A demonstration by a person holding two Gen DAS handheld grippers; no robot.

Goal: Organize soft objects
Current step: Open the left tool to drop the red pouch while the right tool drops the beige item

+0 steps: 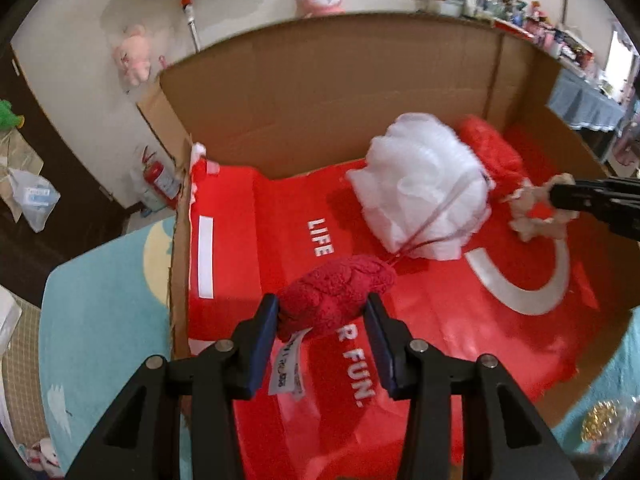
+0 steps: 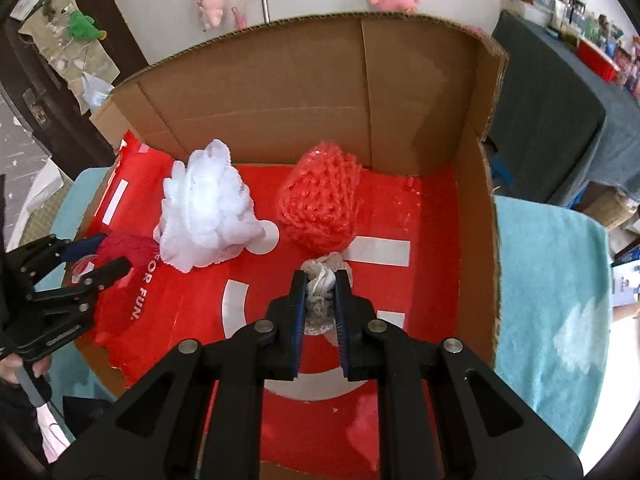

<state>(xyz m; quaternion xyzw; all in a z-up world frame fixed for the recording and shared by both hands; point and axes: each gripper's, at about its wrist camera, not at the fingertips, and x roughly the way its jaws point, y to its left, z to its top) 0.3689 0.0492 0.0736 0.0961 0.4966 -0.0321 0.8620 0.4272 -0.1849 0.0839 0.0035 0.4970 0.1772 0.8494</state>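
Your left gripper (image 1: 322,312) pinches a dark red fuzzy toy (image 1: 334,294) above the cardboard box's (image 1: 320,92) left side; your right gripper (image 2: 320,284) clamps a beige crochet piece (image 2: 322,280) mid-box. White mesh pouf (image 2: 206,210) and red knitted ball (image 2: 320,200) sit by the back wall. Red liner (image 2: 420,292) near the right wall lies bare.
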